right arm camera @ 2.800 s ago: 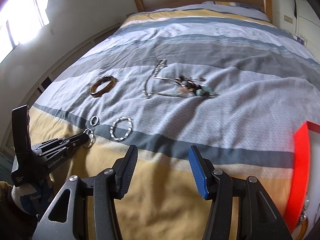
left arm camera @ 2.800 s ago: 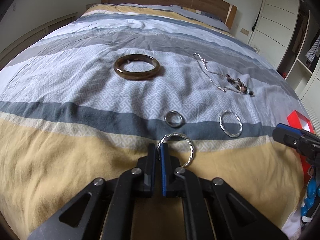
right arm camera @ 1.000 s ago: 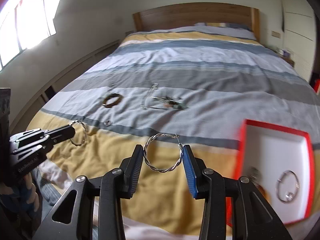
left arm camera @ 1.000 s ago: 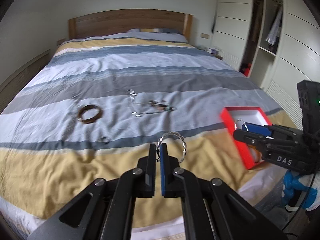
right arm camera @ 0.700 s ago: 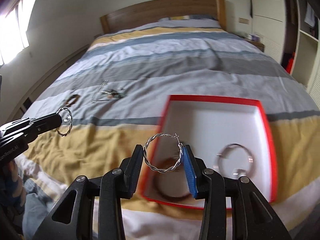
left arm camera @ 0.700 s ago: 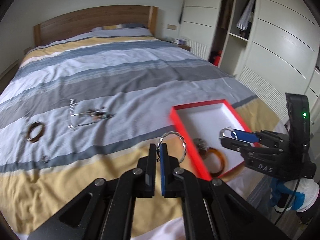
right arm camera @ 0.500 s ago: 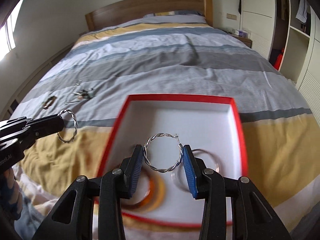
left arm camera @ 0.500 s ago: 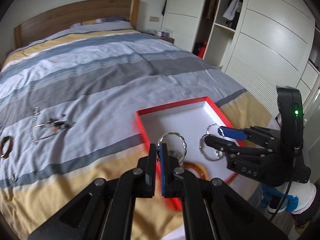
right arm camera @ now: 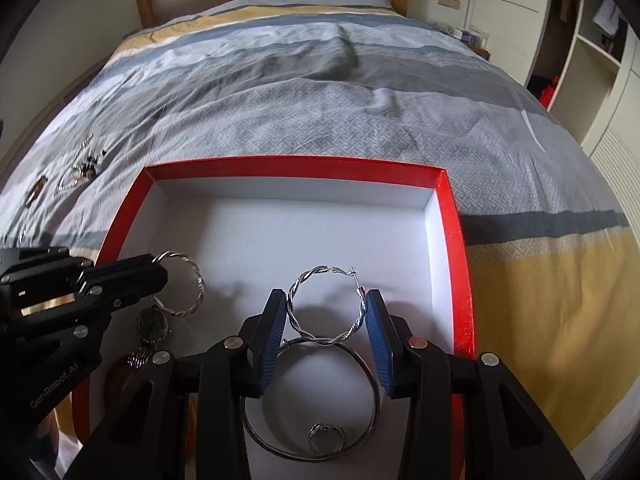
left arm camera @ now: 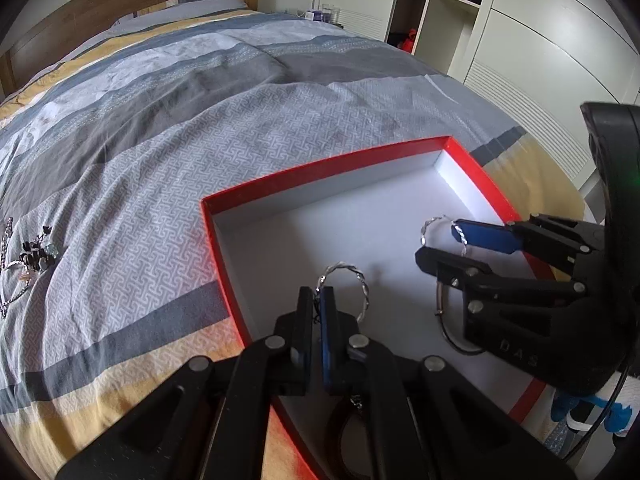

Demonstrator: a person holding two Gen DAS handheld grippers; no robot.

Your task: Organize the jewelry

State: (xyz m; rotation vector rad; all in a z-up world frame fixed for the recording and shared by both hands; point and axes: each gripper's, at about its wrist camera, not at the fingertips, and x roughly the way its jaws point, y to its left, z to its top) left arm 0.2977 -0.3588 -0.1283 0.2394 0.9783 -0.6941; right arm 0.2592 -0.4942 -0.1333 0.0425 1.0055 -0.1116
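I am pinching one twisted hoop at its rim in the closed left gripper, and clamping a second hoop across its width in the right gripper. Both are hanging over the red box, with a plain bangle and ring lying below my right fingers.

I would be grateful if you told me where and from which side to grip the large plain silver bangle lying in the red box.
Pinch the large plain silver bangle across its thin rim from above, at the right arc. It lies flat on the red box floor, so only the wire edge offers purchase. A small silver ring sits just inside the near arc, so avoid that stretch.
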